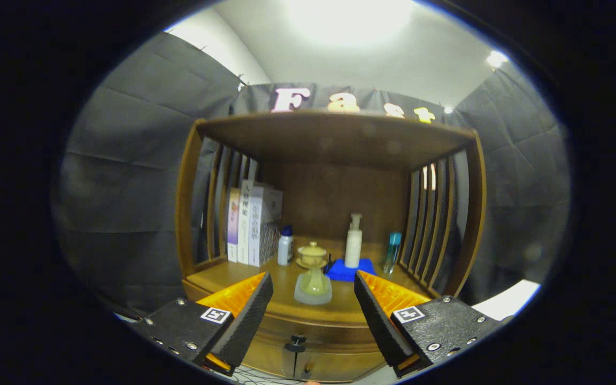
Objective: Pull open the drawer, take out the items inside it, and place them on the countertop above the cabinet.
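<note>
Big wooden cabinet [335, 139] straight ahead, its countertop [340, 307] carrying everything. Books [249, 222] stand upright at the back left corner, a small white bottle [285, 246] right beside them. Pump bottle [353, 241] stands on a blue cloth [352, 270] toward the back, teal bottle [392, 251] by the right slats. A yellowish flask [313, 286] sits near the front edge. Drawer knob [298, 340] is below the front edge, drawer looks closed. Gripper [313, 315] is spread wide, holding nothing.
</note>
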Demonstrator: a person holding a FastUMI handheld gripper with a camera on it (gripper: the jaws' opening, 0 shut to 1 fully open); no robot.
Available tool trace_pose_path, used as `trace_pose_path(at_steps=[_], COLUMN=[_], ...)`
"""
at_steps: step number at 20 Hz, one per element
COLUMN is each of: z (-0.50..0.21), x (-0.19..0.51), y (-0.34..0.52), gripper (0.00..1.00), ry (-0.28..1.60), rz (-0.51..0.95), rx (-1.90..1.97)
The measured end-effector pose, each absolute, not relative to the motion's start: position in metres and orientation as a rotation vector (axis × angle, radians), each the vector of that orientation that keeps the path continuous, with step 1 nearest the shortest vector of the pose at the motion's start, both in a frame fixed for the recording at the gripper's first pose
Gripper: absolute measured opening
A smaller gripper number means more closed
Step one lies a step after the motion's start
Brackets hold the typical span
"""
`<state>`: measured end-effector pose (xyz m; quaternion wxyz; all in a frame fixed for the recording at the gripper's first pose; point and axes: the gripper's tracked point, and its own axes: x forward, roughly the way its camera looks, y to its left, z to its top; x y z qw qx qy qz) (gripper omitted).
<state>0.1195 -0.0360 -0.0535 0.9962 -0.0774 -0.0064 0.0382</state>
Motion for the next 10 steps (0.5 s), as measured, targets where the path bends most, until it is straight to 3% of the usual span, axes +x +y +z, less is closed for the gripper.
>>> trace_pose_path(at_steps=[7, 10], z=[-0.010, -0.020], x=[0.051, 0.045], y=[-0.035, -0.012], gripper=[0.95, 0.95], ry=[0.020, 0.052], rz=[0.002, 0.051], rx=[-0.284, -0.234])
